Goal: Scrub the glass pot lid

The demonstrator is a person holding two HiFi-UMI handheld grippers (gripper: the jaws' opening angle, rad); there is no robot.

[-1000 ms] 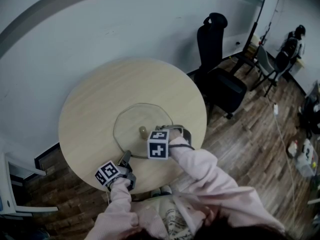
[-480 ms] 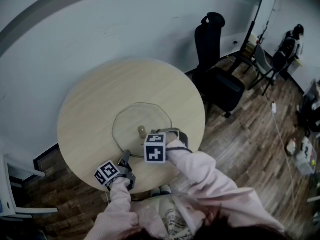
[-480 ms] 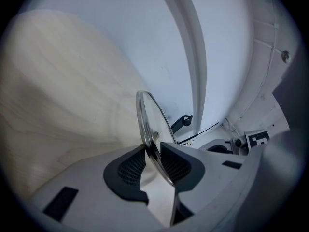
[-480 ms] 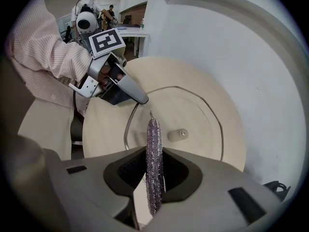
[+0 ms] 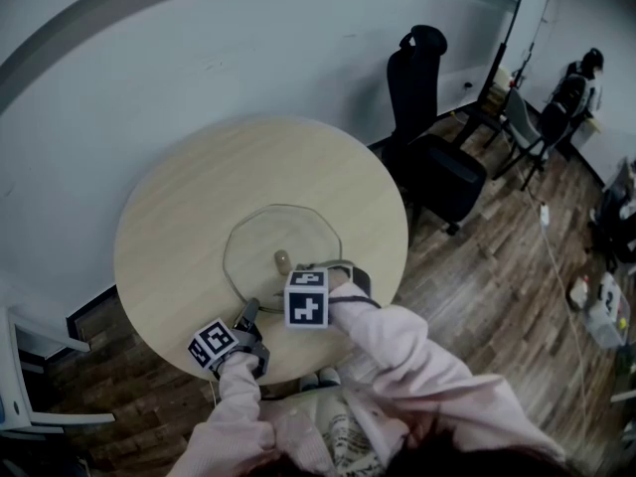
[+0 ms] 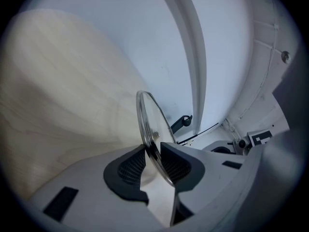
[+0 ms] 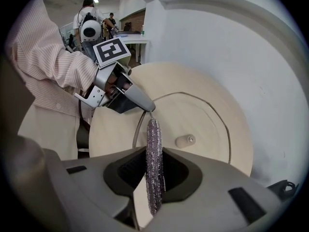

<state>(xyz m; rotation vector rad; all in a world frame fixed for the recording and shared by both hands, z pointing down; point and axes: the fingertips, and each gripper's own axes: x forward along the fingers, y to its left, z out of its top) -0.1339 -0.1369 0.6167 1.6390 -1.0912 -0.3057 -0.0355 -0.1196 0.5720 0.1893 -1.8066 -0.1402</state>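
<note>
The glass pot lid (image 5: 260, 235) lies knob-up on the near half of the round wooden table (image 5: 189, 187). The left gripper (image 6: 153, 150) pinches the lid's near rim between part-open jaws. The right gripper (image 7: 154, 154), closed on a glittery scrub pad (image 7: 153, 134), points steeply down over the lid's near side, close to the knob (image 5: 282, 260).

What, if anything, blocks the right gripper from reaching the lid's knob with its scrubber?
Probably nothing, so yes. The right gripper holds the scrubber over the lid, the knob sits uncovered nearby, and the left gripper clamps only the rim.
</note>
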